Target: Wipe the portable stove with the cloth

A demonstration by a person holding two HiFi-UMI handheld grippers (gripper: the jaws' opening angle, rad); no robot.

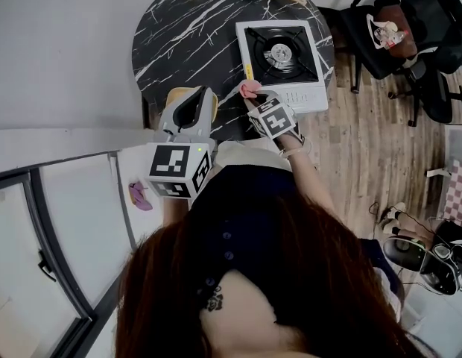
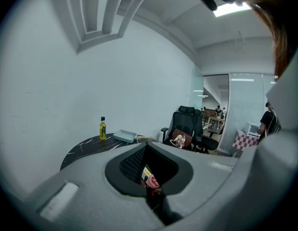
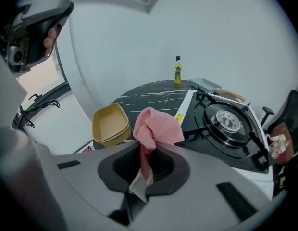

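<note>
We can't read any text here. The portable stove has a yellow sticker on its left edge & small print along its front panel, but both are too small to make out. The bottle has a yellowish label; its print is illegible. The near cube & the far cube show only black/white square marker patterns, which we can't read as letters or nos.
</note>
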